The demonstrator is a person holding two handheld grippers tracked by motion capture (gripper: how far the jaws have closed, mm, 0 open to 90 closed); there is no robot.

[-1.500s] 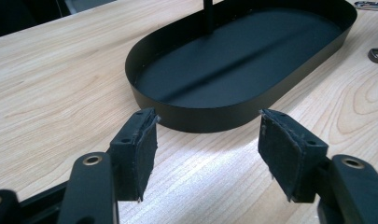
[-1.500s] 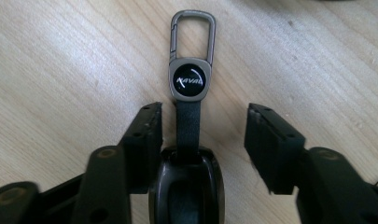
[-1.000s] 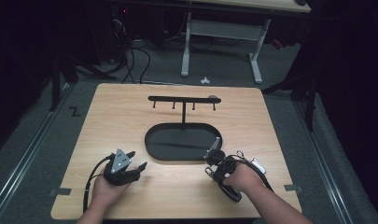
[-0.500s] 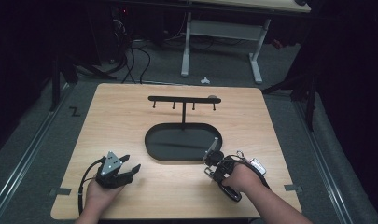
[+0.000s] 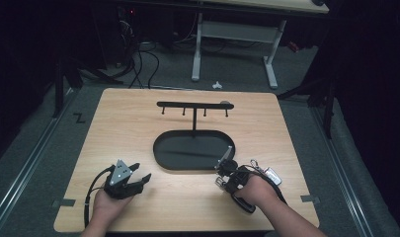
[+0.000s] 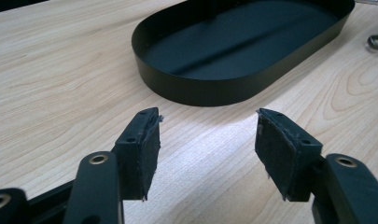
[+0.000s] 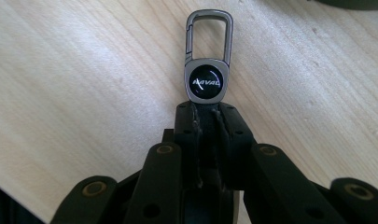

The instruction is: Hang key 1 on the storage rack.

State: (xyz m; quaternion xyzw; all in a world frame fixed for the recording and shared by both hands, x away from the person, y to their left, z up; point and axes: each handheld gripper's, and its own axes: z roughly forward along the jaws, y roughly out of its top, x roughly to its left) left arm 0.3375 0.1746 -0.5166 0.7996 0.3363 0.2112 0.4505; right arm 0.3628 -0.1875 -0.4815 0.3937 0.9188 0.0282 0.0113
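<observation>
A metal keychain (image 7: 208,70), made of a carabiner clip and a round black badge, lies flat on the wooden table. My right gripper (image 7: 208,112) is shut on its dark strap end; its jaws have just been closing on it. In the high view, the right gripper (image 5: 224,171) sits at the near right edge of the black oval tray (image 5: 160,153), with the keychain (image 5: 226,157) pointing at the tray. My left gripper (image 6: 207,126) stands open and holds nothing, low over the table and facing the tray (image 6: 191,88). It also appears at the front left as the left gripper (image 5: 140,174).
A black hook rack (image 5: 194,104) rises on a post from the tray's far side, with several small pegs under its bar. In the left gripper view, the keychain's clip (image 6: 377,41) shows at the right edge. Bare wood surrounds the tray, and the table's front edge is close to both hands.
The left gripper has shifted slightly left, and its jaws now point more to the right. The right hand has stayed where it was.
</observation>
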